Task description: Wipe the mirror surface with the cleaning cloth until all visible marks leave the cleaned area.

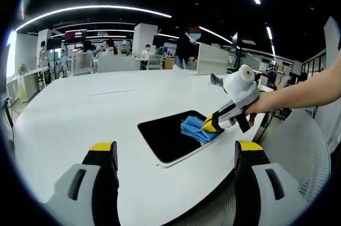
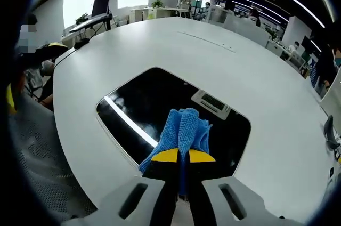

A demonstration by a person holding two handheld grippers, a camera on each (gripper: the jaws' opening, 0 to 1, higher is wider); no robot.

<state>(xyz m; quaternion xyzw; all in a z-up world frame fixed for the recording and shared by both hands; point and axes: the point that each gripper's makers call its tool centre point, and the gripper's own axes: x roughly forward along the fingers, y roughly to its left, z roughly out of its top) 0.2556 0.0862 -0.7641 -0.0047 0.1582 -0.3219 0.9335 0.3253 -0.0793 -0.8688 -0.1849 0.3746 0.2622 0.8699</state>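
My right claw point(image 2: 183, 156) pinches the blue cloth point(image 2: 181, 130) low-centre of frame, on the mirror point(image 2: 133, 103); my left claw point(image 1: 176, 154) stands spread above the table point(image 1: 80, 114).

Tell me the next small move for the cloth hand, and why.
Probably sweep the right gripper and its clamped blue cloth across the mirror: the cloth sits bunched at one edge, with most of the glass lying beyond it.

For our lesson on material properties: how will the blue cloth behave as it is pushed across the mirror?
The blue cloth is probably floppy: it bunches in folds ahead of the right tongs. It likely weighs little, as a narrow pinch holds it. On the glossy mirror it should slide easily, though the folds may shift.
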